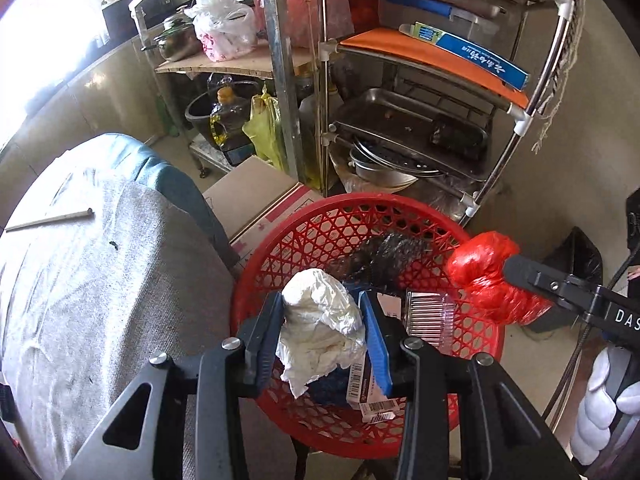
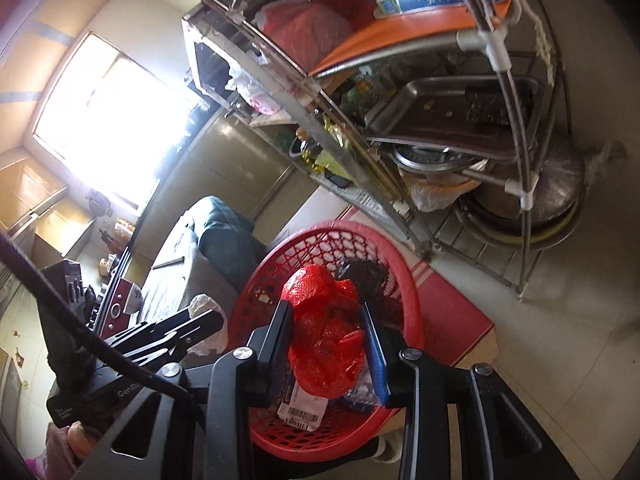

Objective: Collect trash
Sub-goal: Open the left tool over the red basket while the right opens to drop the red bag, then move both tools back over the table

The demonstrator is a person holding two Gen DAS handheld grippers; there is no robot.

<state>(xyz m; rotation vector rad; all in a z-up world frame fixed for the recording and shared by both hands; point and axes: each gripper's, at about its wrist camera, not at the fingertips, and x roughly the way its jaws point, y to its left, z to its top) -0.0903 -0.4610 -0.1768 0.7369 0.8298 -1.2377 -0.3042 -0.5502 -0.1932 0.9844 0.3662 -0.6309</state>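
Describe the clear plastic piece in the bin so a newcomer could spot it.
Below the steel rack stands a red lattice basket. Inside it, toward the right wall, lies a clear ribbed plastic container, the only see-through item among the boxes and dark wrapper.

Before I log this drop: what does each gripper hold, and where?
Left gripper pinches a crumpled white wad by its sides; right gripper clamps a red plastic bundle across its middle.

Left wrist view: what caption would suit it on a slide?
Left gripper holds crumpled white paper over a red basket.
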